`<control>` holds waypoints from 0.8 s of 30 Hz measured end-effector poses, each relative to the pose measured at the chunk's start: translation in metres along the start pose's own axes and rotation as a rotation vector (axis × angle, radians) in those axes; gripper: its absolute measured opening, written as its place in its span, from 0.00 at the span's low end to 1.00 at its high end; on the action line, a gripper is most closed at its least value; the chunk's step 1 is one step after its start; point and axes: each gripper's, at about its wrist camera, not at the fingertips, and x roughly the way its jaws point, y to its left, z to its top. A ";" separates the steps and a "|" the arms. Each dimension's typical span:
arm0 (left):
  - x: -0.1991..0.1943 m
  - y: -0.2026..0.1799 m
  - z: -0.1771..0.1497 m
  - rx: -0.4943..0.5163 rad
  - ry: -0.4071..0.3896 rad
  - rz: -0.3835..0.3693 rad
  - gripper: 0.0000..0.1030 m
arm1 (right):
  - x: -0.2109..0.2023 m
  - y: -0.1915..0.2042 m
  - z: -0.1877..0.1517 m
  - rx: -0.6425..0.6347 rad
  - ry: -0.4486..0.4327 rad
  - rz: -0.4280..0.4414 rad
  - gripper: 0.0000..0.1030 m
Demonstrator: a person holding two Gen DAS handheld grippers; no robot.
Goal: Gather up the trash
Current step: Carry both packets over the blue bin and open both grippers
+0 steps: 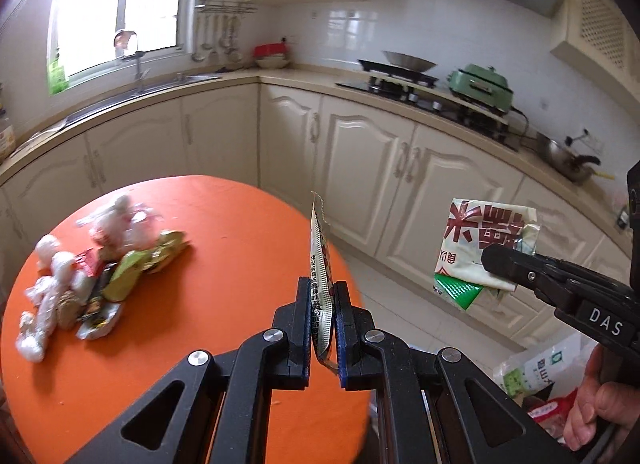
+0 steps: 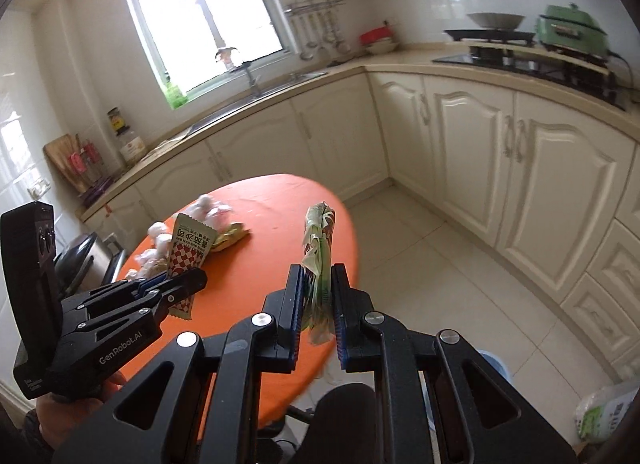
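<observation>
Both grippers hold wrappers clear of the table, a position consistent with carrying them away to a bin. No bin can be identified in either view.

Left gripper: fingers pressed together, pinching a flat sachet by its lower end. The sachet stands on edge in the left view; the right view shows its red-and-white checked face. A grip at one end leaves the rest free to drop out on release.

Right gripper: fingers pinching a crumpled cream-and-green packet near one edge. In the left view it sits at 3 o'clock, over the floor and past the table rim. The person's hand shows at 4 o'clock below it.

Remaining trash: a pile of wrappers and wadded tissue lies on the table at 9 o'clock in the left view. The pile is blurred and individual items cannot be counted. Judged state: collection is partly done.

Surroundings: cabinets and counter run from 10 to 3 o'clock, with a sink under the window and a stove at 1 o'clock. Bags lie on the floor at 4 o'clock. A dark object sits at 6 o'clock in the right view; what it is cannot be told.
</observation>
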 end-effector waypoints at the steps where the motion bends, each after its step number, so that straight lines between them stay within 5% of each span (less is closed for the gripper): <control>1: 0.012 -0.014 0.003 0.020 0.016 -0.028 0.05 | -0.005 -0.021 -0.003 0.027 -0.001 -0.034 0.13; 5: 0.075 -0.071 0.006 0.091 0.116 -0.146 0.06 | -0.009 -0.097 -0.023 0.127 0.038 -0.159 0.13; 10: 0.165 -0.116 -0.012 0.160 0.269 -0.201 0.06 | 0.023 -0.177 -0.066 0.236 0.159 -0.270 0.13; 20: 0.325 -0.146 -0.032 0.169 0.544 -0.220 0.08 | 0.108 -0.284 -0.147 0.432 0.371 -0.293 0.16; 23: 0.359 -0.145 -0.030 0.187 0.588 -0.205 0.17 | 0.122 -0.301 -0.158 0.480 0.399 -0.284 0.17; 24: 0.367 -0.144 -0.028 0.190 0.598 -0.200 0.30 | 0.125 -0.304 -0.159 0.485 0.407 -0.284 0.17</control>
